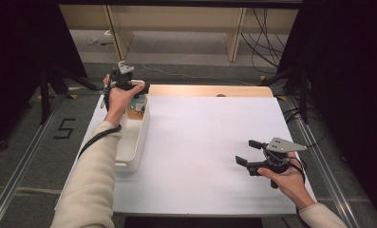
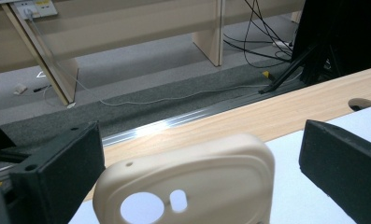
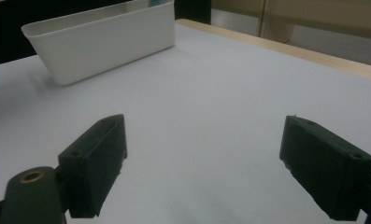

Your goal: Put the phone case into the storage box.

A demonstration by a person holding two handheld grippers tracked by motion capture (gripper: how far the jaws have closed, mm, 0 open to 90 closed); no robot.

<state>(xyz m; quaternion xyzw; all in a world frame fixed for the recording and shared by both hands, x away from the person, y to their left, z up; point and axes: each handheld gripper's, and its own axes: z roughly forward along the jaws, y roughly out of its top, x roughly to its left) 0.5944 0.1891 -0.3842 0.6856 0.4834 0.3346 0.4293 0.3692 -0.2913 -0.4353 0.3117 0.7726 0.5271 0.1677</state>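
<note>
The left gripper point(image 1: 139, 88) is hovering over the bin's point(image 1: 131, 161) far end, jaws apart around a beige case point(image 2: 197, 182), probably not yet clamped. The right gripper point(image 1: 247, 152) is idling beyond the bin, jaws apart.

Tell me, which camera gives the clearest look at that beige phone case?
The left gripper view: the phone case stands large between the left tool's jaws, its camera holes plain. The high view hides it behind the left hand.

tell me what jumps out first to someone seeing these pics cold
The cream phone case stands between the left gripper's black jaws, gaps showing on both sides, over the far end of the white bin at the table's left edge. The right gripper hangs open above the bare white tabletop.
</note>
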